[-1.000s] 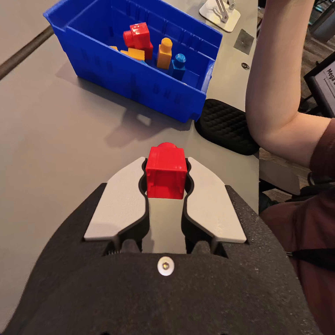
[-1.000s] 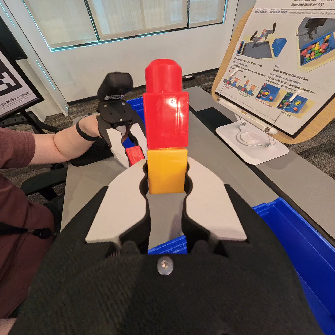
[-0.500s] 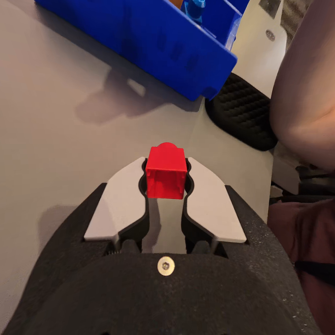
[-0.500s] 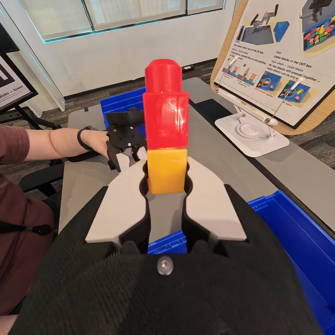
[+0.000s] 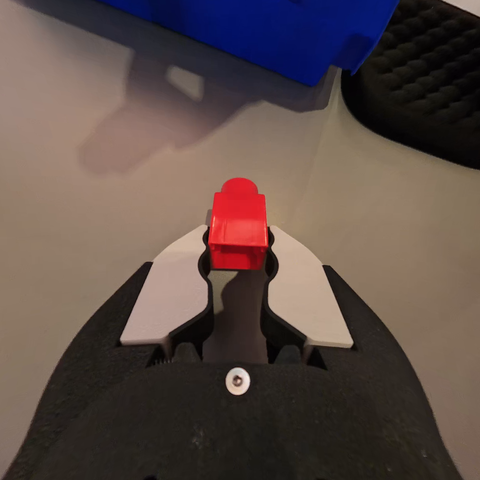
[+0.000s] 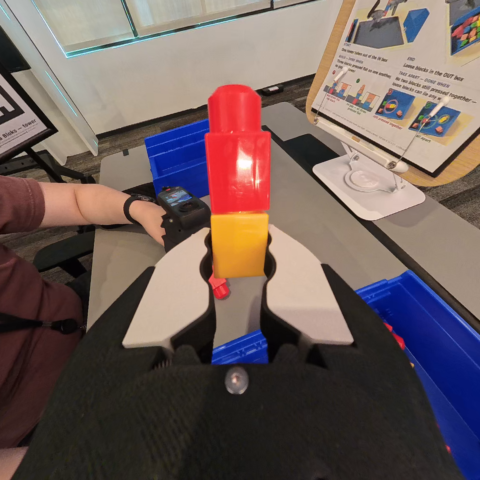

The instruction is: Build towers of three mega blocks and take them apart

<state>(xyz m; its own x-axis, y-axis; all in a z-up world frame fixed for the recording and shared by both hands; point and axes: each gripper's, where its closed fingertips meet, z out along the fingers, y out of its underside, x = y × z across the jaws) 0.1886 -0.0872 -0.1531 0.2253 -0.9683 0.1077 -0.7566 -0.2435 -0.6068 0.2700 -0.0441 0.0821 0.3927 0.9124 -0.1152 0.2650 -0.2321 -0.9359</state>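
Observation:
In the left wrist view my left gripper (image 5: pixel 239 231) is shut on a red block (image 5: pixel 239 223), stud pointing away, held low over the grey table (image 5: pixel 78 207). Both pads press its sides. In the right wrist view my right gripper (image 6: pixel 239 233) is shut on a yellow block (image 6: pixel 239 244) with a red block (image 6: pixel 237 171) pressed on top, the stack upright above the table. The left gripper's body and camera (image 6: pixel 181 207) show at mid left, its fingers hidden behind my right finger. Its red block (image 6: pixel 219 288) shows just below the yellow one.
A blue bin (image 5: pixel 233 31) and a black pad (image 5: pixel 420 78) lie ahead of the left gripper. A second blue bin (image 6: pixel 428 337) sits at the right, the first bin (image 6: pixel 176 155) farther off. An instruction board on a white stand (image 6: pixel 368 187) is at the back right. The tips of one gripper are about 25 centimeters away from the tips of the other.
My left gripper has swung down toward the table, near the right gripper. Its red block now sits tipped, one side face showing. The right gripper still holds its stack.

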